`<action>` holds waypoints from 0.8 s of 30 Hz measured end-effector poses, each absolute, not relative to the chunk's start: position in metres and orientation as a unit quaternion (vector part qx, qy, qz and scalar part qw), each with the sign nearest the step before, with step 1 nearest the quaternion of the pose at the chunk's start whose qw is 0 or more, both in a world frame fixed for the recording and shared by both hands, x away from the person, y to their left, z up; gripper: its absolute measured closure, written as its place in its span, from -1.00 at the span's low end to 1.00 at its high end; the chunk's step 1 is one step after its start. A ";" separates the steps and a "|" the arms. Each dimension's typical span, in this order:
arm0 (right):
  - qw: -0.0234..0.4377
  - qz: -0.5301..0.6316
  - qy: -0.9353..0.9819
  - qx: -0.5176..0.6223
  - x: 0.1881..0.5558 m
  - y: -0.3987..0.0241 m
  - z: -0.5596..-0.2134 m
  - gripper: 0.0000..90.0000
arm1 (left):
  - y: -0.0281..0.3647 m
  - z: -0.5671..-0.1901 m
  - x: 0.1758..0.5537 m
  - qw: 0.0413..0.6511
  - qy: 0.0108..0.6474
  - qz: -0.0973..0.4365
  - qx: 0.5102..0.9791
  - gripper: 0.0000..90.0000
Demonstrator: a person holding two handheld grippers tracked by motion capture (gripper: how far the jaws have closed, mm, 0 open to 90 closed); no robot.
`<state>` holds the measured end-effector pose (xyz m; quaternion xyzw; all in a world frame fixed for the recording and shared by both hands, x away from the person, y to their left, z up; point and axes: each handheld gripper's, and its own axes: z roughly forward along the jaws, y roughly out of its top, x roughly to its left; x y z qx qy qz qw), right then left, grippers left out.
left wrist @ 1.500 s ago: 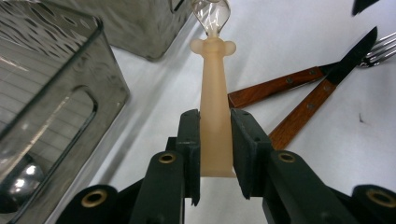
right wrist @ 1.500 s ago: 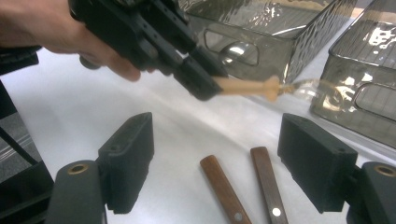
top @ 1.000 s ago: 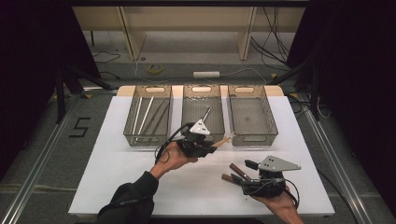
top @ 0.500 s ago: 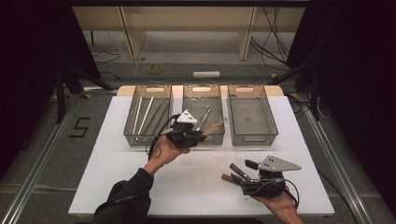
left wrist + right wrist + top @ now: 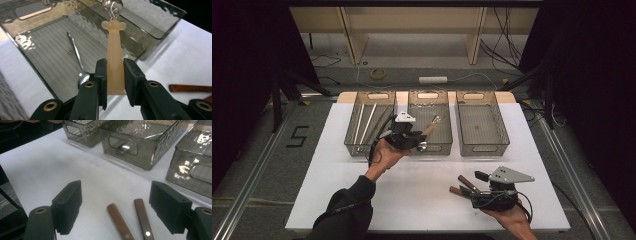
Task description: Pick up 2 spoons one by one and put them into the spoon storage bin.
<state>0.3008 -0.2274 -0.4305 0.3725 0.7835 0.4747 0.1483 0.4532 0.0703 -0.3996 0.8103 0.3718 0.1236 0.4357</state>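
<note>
Carrying a peach-handled utensil (image 5: 115, 62) clamped between their pads, the left tongs (image 5: 412, 140) have moved up the white worktop (image 5: 422, 185) since a second ago and now hang over the middle tray (image 5: 430, 147); the right tongs (image 5: 472, 187) have not moved, spread wide and holding nothing. Dark curtains flank the worktop, with cables on the floor behind. The left gripper view reveals a spoon (image 5: 76, 60) in that tray, while the right gripper view shows two wooden-handled knives (image 5: 130, 220) between its jaws.
</note>
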 end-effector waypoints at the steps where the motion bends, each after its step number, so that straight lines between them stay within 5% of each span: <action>1: 0.148 0.474 0.784 0.373 0.301 -0.227 -0.431 -0.39 | 0.070 -0.400 0.455 0.436 0.377 0.124 0.807 0.63; 24: 0.145 0.474 0.784 0.373 0.301 -0.228 -0.431 -0.39 | 0.071 -0.409 0.497 0.405 0.438 0.141 0.790 0.63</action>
